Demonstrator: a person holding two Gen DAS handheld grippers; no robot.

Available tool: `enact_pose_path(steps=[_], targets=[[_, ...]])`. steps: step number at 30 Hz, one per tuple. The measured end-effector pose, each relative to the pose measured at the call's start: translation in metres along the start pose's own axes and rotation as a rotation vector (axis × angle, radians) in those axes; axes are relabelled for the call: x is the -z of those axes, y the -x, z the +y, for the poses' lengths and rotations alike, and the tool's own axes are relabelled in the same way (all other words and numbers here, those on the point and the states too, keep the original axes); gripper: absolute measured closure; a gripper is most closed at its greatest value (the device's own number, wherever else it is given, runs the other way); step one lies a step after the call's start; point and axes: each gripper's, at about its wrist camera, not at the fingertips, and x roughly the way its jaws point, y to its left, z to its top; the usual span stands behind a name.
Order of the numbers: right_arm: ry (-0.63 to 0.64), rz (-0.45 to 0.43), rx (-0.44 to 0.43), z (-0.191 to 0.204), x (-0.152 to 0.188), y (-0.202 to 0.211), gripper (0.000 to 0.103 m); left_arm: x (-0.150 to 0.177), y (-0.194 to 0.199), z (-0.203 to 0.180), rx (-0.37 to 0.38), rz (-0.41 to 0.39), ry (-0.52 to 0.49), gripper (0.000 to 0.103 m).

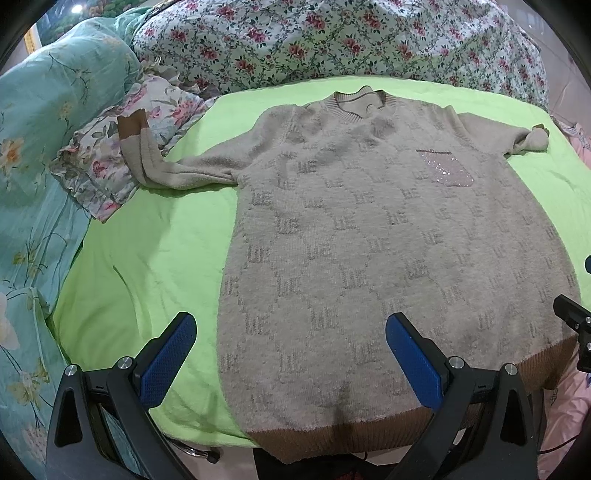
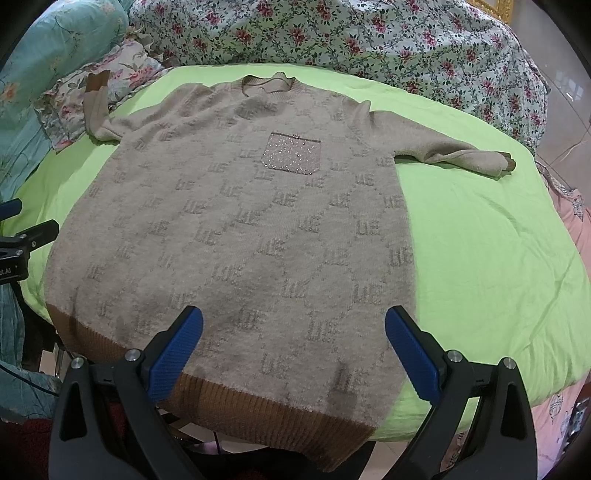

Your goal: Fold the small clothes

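Both grippers, left [image 1: 290, 354] and right [image 2: 293, 349], hover open-jawed above the sweater's [image 1: 388, 240] hem; one-layer pinches would skew folds.

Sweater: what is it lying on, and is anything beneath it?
The beige sweater lies flat on a lime-green sheet; its left sleeve end rests on a floral pillow. Anything under its body is covered.

Bright even indoor light, lamp glare [image 1: 77, 8] top left. Soft shadows on sweater [image 2: 236, 229] hem. Heavy fisheye bend, black vignette corners; edges slightly soft.
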Motion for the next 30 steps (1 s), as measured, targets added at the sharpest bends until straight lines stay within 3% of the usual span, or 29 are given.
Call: enact_pose_path(steps=[3, 13, 20, 30], targets=[[0.007, -0.009, 0.011, -0.004, -0.001, -0.001, 0.004, -0.001, -0.003, -0.001, -0.008, 0.009, -0.017, 0.0], [-0.148, -0.012, -0.093, -0.051, -0.013, -0.011, 0.004, -0.019, -0.023, 0.006, 0.059, 0.024, 0.048, 0.0], [-0.287, -0.043, -0.113, -0.109, -0.036, -0.024, 0.004, -0.036, -0.04, 0.012, 0.051, 0.034, 0.07, 0.0], [-0.48, -0.068, -0.043, -0.216, -0.08, -0.047, 0.004, -0.064, -0.064, 0.018, 0.037, 0.047, 0.09, 0.0]])
